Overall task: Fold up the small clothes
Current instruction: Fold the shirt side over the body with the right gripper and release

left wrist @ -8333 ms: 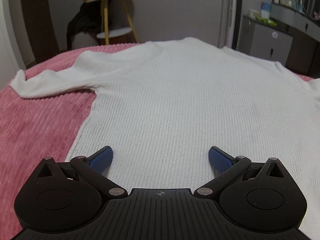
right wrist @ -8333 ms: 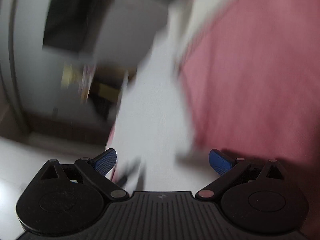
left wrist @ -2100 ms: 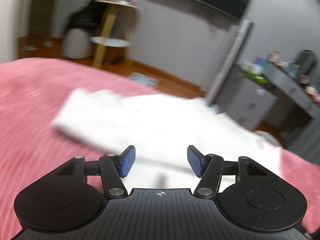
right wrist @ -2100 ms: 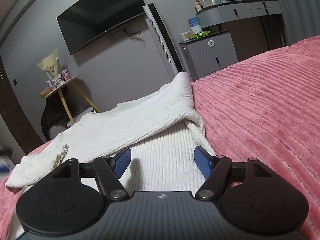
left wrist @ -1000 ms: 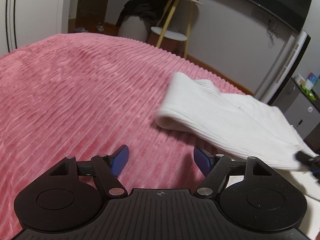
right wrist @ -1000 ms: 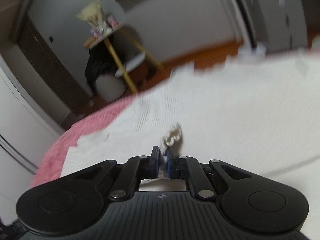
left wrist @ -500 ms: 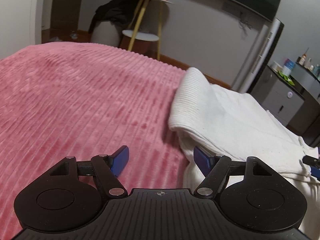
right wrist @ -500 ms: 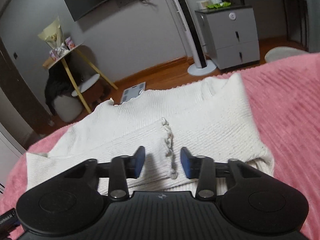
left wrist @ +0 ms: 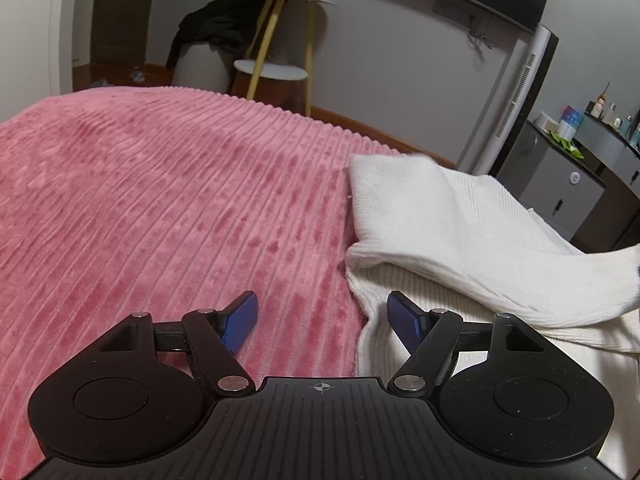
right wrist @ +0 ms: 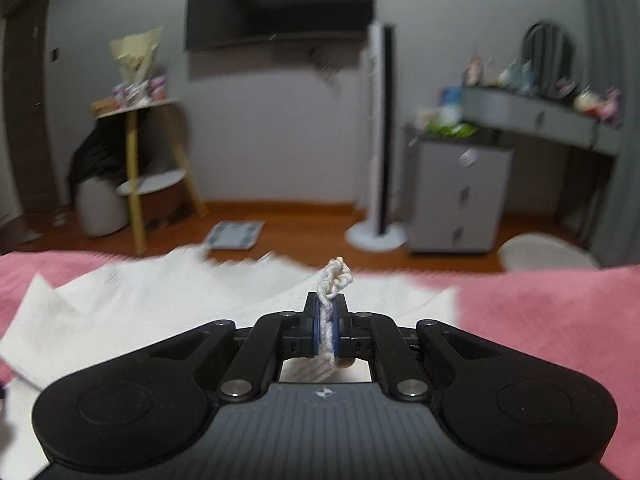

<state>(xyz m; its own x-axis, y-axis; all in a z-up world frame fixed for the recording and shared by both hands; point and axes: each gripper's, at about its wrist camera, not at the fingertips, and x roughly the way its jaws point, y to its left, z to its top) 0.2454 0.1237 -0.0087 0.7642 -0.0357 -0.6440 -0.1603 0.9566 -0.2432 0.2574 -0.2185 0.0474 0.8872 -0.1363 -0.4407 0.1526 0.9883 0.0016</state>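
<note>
A white ribbed sweater [left wrist: 452, 232] lies on the pink bedspread [left wrist: 160, 208], with a sleeve folded across its body. My left gripper [left wrist: 322, 316] is open and empty, low over the bedspread at the sweater's left edge; its right finger is over the white knit. My right gripper [right wrist: 329, 326] is shut on the frilled cuff of the sweater sleeve [right wrist: 334, 276], which sticks up between the pads. The rest of the sweater [right wrist: 140, 304] spreads out beyond it, blurred.
The pink bedspread [right wrist: 540, 320] fills the near ground. Beyond the bed's far edge are a yellow-legged side table [left wrist: 280, 40], a white tower fan [right wrist: 378, 140], a grey cabinet [right wrist: 456, 196] and a floor scale [right wrist: 236, 236].
My right gripper has closed on the sleeve cuff that lay between its open fingers half a second ago, and tilted up. The left gripper stays open and has shifted slightly along the sweater's edge.
</note>
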